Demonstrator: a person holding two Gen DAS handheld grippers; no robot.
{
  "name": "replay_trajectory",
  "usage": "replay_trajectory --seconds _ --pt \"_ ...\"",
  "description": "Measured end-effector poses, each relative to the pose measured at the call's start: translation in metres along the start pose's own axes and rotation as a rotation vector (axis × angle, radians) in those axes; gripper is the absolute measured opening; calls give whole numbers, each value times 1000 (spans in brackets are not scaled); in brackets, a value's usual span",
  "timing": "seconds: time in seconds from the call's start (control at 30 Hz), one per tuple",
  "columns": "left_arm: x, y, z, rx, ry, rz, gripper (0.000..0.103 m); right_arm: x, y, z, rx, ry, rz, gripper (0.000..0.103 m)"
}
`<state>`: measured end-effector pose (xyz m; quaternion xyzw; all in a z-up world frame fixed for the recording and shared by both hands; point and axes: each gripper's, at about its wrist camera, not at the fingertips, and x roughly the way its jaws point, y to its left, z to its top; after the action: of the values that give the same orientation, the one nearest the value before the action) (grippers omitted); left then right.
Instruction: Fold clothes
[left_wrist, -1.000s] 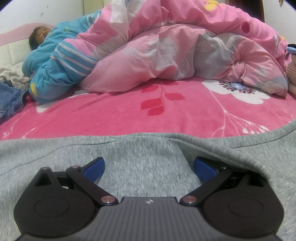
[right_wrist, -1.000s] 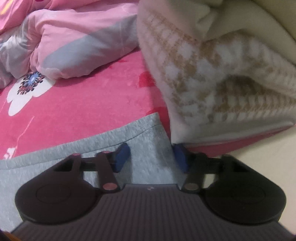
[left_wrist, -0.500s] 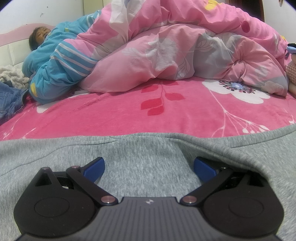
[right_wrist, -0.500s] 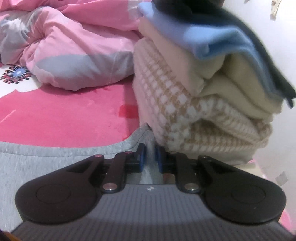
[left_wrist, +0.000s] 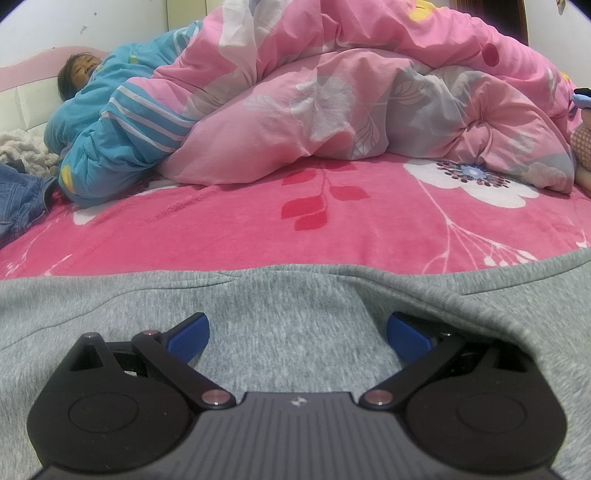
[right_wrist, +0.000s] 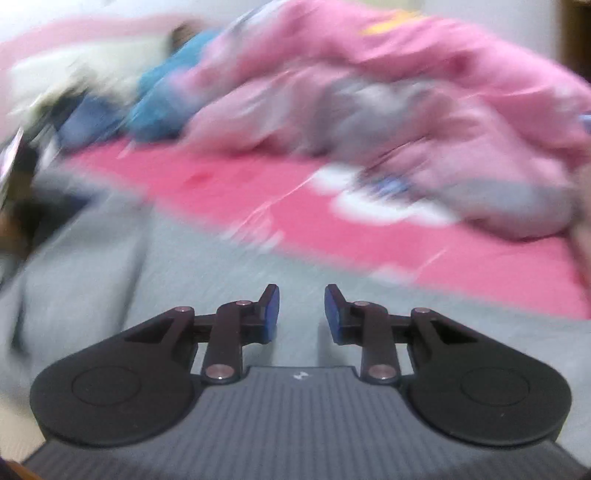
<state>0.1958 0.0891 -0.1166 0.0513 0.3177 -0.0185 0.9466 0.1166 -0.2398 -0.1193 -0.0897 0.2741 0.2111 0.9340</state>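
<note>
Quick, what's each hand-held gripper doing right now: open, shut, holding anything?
Left hand-held gripper: open over the grey garment, holding nothing.
Right hand-held gripper: just opened, nothing between the pads.

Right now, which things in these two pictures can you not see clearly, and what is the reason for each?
- Right wrist view: the whole bed is smeared by motion blur, so the pink quilt shows no pattern detail.
- Right wrist view: the grey garment has no clear folds or edges, also from blur.
- Left wrist view: the grey garment is cut off by both side edges, and the left gripper body hides its near part.
- Left wrist view: the jeans are cut off by the left edge.
</note>
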Motion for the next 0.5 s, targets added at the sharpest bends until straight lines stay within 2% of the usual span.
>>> replay_trajectory --seconds 0.03,0.1,0.17,0.23,0.27,0.3,0.33,0.4,0.47,0.5 --pt "0 0 0 -1 0 0 103 0 5 -12 -32 32 8 26" --pt "0 0 0 -2 0 0 103 -14 -22 -25 14 3 -47 27" --pt "0 0 0 -2 -1 0 103 -26 -72 -31 128 20 -213 27" --pt "0 0 -1 -1 -1 0 103 -41 -134 -43 283 42 -435 30" --pt "0 0 -1 -1 -1 0 103 -54 -160 -51 393 42 -503 36" --pt "0 0 -1 -1 -1 -1 103 -68 -186 -60 502 41 -570 19" --pt "0 0 -1 -1 -1 -1 103 -76 -195 -61 548 30 -567 14" --pt "0 1 -1 0 -1 0 103 -79 -181 -50 485 -2 -568 20" --pt "0 1 -1 0 -2 0 103 -75 -166 -39 420 -46 -519 25" --pt "0 1 -1 0 -2 0 103 -70 -168 -39 419 -40 -504 26"
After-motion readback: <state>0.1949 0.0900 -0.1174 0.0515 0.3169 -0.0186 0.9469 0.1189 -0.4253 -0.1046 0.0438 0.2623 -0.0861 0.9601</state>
